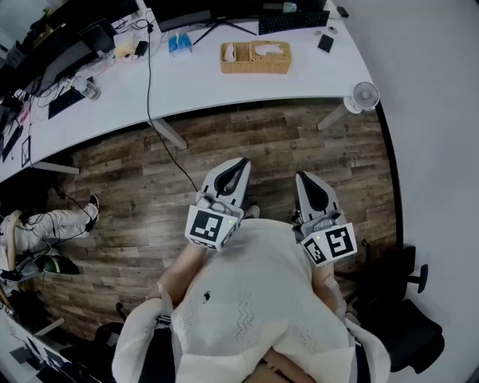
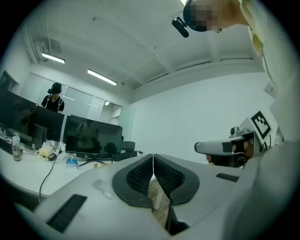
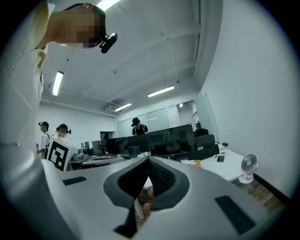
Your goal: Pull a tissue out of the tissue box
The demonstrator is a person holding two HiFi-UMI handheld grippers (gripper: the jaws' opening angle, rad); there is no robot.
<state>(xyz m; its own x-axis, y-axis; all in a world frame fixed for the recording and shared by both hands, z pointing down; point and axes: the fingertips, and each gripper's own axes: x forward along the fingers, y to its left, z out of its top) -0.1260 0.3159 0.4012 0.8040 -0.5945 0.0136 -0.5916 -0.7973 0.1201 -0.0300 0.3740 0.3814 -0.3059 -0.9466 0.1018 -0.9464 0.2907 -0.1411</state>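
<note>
Wood floor (image 1: 299, 149) underfoot, long white tabletop (image 1: 224, 90) curving across the far side. Over the floor, well short of the tabletop: left tool (image 1: 242, 162) and right tool (image 1: 301, 176), each with jaws together on nothing. Woven tissue box (image 1: 254, 58) sits on the tabletop, well apart from both; small fan (image 1: 365, 96) near the tabletop's edge

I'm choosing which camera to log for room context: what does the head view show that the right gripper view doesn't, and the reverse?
Only the head view: the black office chair and the cable hanging off the white desk. Only the right gripper view: ceiling lights and people standing in the background. Both: the small desk fan, the phone and the keyboard on that desk.
</note>
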